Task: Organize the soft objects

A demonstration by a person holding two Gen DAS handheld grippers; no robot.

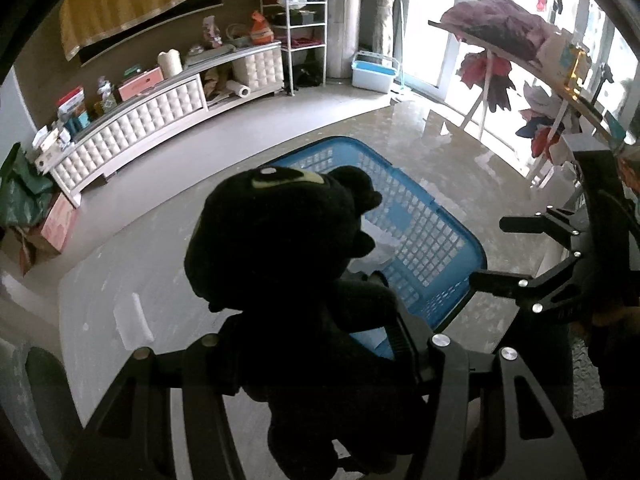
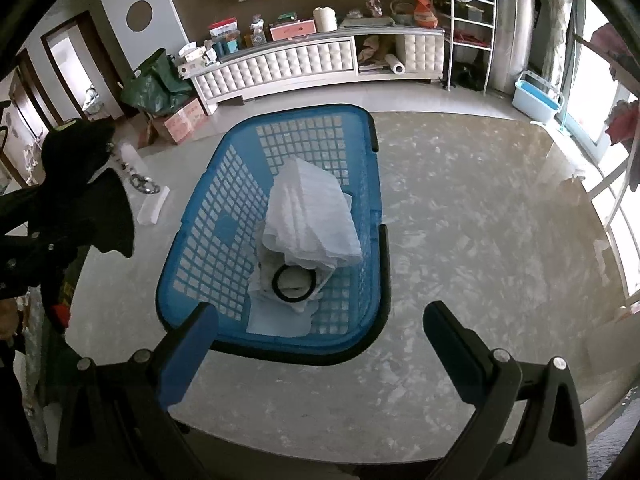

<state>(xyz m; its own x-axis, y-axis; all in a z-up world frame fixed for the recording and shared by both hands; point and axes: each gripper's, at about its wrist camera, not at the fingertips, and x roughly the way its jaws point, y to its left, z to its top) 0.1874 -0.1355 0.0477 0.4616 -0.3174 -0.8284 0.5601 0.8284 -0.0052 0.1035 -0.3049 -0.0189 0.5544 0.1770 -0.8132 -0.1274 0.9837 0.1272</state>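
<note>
A black plush toy (image 1: 276,240) fills the middle of the left wrist view. My left gripper (image 1: 316,340) is shut on its lower body and holds it above the near end of the blue mesh basket (image 1: 424,232). The basket (image 2: 224,200) stands on the marbled table and holds a white folded cloth (image 2: 312,208) and a pale item with a black ring (image 2: 294,278). My right gripper (image 2: 320,312) hangs open and empty over the basket's near rim. It also shows as the right gripper (image 1: 492,250) beside the basket. At the left edge is the plush toy (image 2: 76,148).
On the marbled tabletop (image 2: 460,220), left of the basket, lie a small white packet (image 2: 152,206) and a metal key bunch (image 2: 142,184). A white quilted cabinet (image 2: 304,64) runs along the far wall. A clothes rack (image 1: 500,36) stands by the window.
</note>
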